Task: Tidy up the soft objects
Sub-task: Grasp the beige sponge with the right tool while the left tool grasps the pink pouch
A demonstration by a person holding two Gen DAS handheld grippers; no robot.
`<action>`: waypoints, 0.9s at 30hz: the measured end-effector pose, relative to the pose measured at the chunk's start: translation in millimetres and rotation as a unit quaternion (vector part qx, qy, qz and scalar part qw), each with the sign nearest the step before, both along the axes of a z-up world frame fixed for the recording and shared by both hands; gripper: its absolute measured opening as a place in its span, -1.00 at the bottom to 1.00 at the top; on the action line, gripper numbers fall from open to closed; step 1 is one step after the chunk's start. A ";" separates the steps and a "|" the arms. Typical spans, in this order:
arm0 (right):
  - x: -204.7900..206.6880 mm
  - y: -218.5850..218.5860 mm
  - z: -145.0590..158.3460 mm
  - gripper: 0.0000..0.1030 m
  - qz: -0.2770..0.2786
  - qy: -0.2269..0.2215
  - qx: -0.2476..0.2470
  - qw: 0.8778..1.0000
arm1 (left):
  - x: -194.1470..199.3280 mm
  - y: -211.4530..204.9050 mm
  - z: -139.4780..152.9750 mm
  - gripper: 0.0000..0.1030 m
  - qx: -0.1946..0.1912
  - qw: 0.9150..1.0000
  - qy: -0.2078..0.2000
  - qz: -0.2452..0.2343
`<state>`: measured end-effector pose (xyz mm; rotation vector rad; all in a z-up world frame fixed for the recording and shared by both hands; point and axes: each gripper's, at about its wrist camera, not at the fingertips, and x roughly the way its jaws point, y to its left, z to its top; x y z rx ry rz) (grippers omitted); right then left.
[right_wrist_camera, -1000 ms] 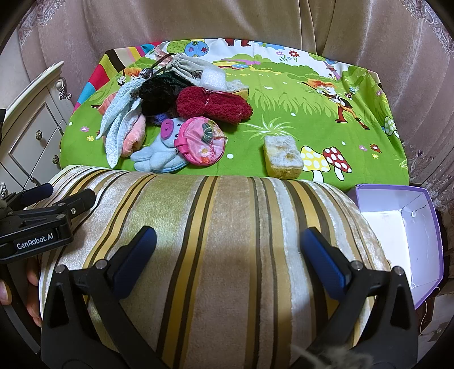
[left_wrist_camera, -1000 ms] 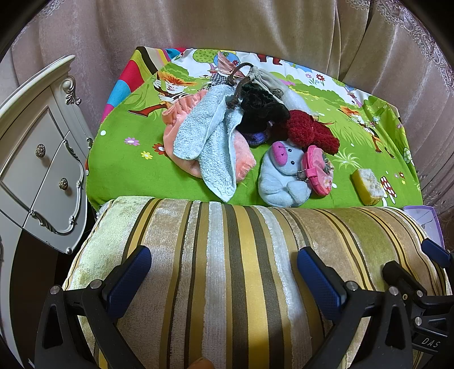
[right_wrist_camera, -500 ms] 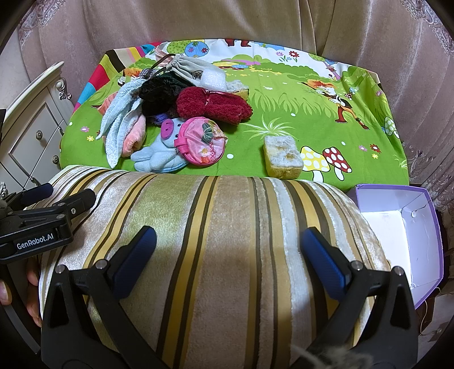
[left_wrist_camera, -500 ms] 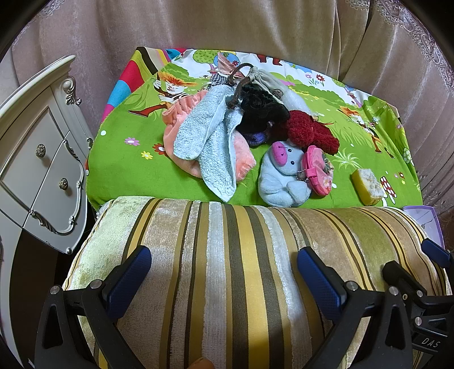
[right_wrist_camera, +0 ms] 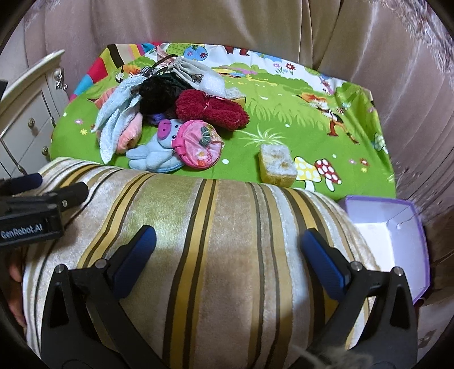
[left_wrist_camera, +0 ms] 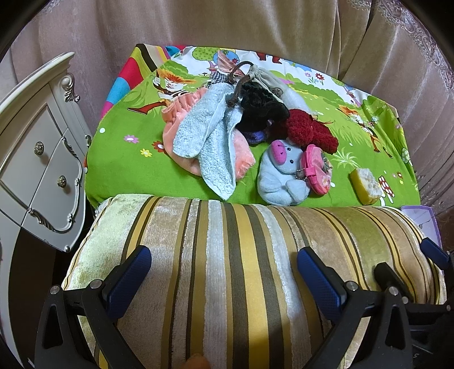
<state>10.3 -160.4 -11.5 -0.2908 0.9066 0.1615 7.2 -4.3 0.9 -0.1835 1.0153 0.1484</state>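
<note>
A cream-white chest of drawers [left_wrist_camera: 37, 159] with carved trim and round metal knobs [left_wrist_camera: 39, 148] stands at the left, just beside the surface covered by a bright green cartoon-printed cloth [left_wrist_camera: 127, 159] showing flowers, grass and red-spotted mushrooms [right_wrist_camera: 326, 171]. Dusty-pink velvet curtains [left_wrist_camera: 255, 25] hang in folds behind it, closing off the whole background and running down along the right side [right_wrist_camera: 411, 93].

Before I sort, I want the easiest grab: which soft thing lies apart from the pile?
The yellow sponge: it sits alone on the green cloth, while the towels and toys overlap in a heap.
</note>
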 end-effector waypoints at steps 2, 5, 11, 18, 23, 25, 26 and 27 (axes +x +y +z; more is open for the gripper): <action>-0.4 -0.1 -0.1 1.00 0.000 0.000 0.000 1.000 | 0.5 -1.2 0.9 1.00 0.001 1.000 0.003 -0.005; 5.4 -1.3 3.3 1.00 0.008 0.017 0.005 1.000 | 4.7 -3.2 5.9 0.89 -0.001 1.000 0.007 -0.027; 41.9 -18.6 6.3 1.00 0.042 0.097 0.083 0.991 | 25.7 -16.9 17.3 0.68 -0.013 0.996 0.016 -0.088; 79.1 -30.0 20.3 1.00 0.066 0.087 0.052 0.993 | 72.4 -49.2 31.3 0.40 -0.057 0.984 0.020 -0.165; 110.1 -37.0 17.8 1.00 0.087 0.075 -0.003 0.993 | 109.1 -60.5 14.2 0.04 -0.097 0.978 0.053 -0.178; 124.2 -44.0 11.3 1.00 0.078 0.087 0.000 0.993 | 120.0 -65.1 4.8 -0.02 -0.109 0.974 0.070 -0.183; 130.5 -46.3 7.1 1.00 0.071 0.095 0.004 0.993 | 124.1 -67.6 1.5 -0.03 -0.109 0.973 0.077 -0.186; 137.4 -47.8 1.9 1.00 0.066 0.103 0.007 0.992 | 129.3 -70.3 -1.1 -0.05 -0.109 0.973 0.081 -0.187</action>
